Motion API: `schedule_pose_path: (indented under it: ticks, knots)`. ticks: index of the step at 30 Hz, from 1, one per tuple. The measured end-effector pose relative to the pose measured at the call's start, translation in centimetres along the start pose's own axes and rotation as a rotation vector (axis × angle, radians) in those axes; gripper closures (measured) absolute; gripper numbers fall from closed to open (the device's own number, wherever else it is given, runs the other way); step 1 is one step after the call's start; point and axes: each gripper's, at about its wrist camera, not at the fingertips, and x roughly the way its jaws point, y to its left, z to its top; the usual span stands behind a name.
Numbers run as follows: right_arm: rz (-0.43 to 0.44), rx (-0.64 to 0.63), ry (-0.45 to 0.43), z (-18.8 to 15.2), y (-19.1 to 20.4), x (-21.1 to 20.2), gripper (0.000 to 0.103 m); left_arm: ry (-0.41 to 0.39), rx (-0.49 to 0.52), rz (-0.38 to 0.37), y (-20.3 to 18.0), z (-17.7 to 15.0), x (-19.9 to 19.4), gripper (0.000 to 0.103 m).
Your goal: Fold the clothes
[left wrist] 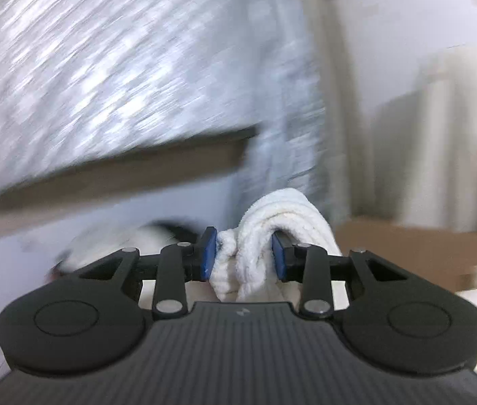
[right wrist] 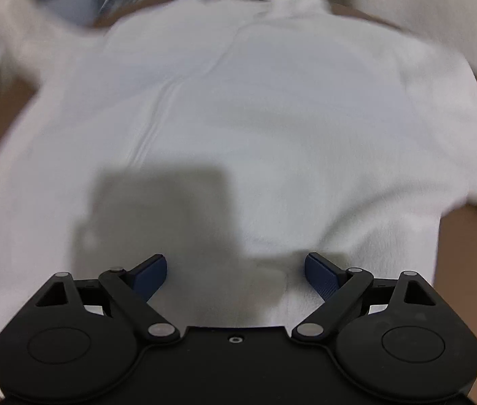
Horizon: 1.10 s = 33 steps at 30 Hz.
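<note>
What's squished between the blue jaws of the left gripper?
A bunched fold of the white garment, pinched in the left gripper. It shows in the left wrist view.

No readable words, numbers or brand names appear in either view. The only sign is a small pale zigzag emblem, like a lightning bolt or a slanted letter, on the ribbed black body of the left gripper (left wrist: 244, 258), centred just behind its fingers; it is too small to make out as a letter. The white garment (right wrist: 238, 118) in the right wrist view carries no visible print or label.
</note>
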Motion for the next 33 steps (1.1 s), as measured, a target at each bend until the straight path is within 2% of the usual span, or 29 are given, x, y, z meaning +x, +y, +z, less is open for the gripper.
schedule_pose_path:
  ticks: [3,7,11,15,17,18,21,24,27,30,33]
  knots:
    - [0.085,0.167,-0.091,-0.2,-2.4,-0.3,0.011,-0.005,0.098,-0.185,-7.3,1.9,-3.4,0.069]
    - [0.087,0.206,-0.180,-0.4,-3.2,-1.2,0.011,0.082,0.235,-0.336,-17.2,0.6,-5.5,0.067]
    - [0.102,0.249,-0.243,-0.7,-4.4,-1.4,0.011,0.145,0.390,-0.413,-25.4,-3.6,-5.9,0.058]
    - [0.134,0.293,-0.270,-1.2,-5.5,-0.9,0.011,0.260,0.460,-0.431,-30.9,-7.8,-5.4,0.053]
    - [0.141,0.303,-0.282,-1.1,-5.7,-0.9,0.011,0.303,0.512,-0.421,-32.5,-9.4,-5.3,0.051]
    - [0.141,0.306,-0.288,-0.9,-5.7,-0.9,0.011,0.324,0.539,-0.416,-33.3,-10.3,-5.2,0.046]
    - [0.144,0.317,-0.306,-0.6,-5.8,-1.0,0.011,0.325,0.581,-0.411,-34.4,-11.5,-6.2,0.040]
    - [0.148,0.334,-0.320,-0.5,-6.1,-1.1,0.011,0.369,0.544,-0.428,-34.7,-11.6,-6.5,0.033]
    - [0.148,0.347,-0.336,-0.5,-6.4,-1.3,0.011,0.417,0.463,-0.479,-34.3,-10.5,-6.6,0.019]
    - [0.140,0.354,-0.365,-0.5,-6.4,-1.7,0.011,0.394,0.431,-0.534,-33.8,-9.2,-7.9,0.016]
    - [0.135,0.356,-0.406,-0.6,-6.3,-2.3,0.011,0.314,0.376,-0.519,-31.5,-8.4,-10.1,0.013]
